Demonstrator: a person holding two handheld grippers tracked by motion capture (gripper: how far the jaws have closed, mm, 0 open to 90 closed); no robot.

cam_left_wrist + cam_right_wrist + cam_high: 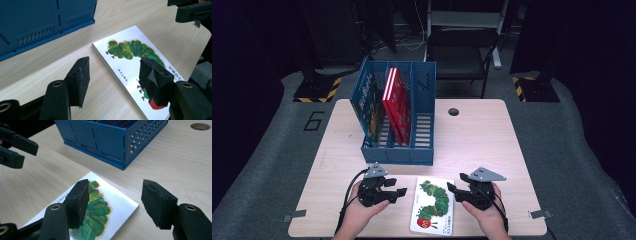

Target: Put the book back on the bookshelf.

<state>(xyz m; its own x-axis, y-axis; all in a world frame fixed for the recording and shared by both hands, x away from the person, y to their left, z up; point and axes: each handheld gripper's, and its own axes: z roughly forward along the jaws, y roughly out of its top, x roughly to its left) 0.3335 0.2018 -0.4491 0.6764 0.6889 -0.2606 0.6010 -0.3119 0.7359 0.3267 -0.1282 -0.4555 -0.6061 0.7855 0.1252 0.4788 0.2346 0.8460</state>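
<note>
A white picture book (432, 206) with a green caterpillar on its cover lies flat on the wooden table (492, 140), near the front edge. It sits between the two hands.

The left hand (362, 212) comes in from the bottom of the high view and holds the left gripper (398, 192) just left of the book. The gripper lies low and points to the right, at the book's long side. In the left gripper view its two black jaws stand apart. One jaw is over bare wood beside the book and the other is over the cover. They press on nothing.

The right hand (490, 216) holds the right gripper (451, 189) just right of the book, and it points left, at the book's top corner. In the right gripper view its jaws stand apart too. One jaw hangs over the caterpillar and the other is past the book's edge, over the wood. I cannot tell if a jaw touches the cover.

The two grippers face each other across the book.

Behind the book stands a blue file rack (422, 127). A blue book (371, 107) leans in its left slot and red books (398, 102) stand in the middle slot
</note>
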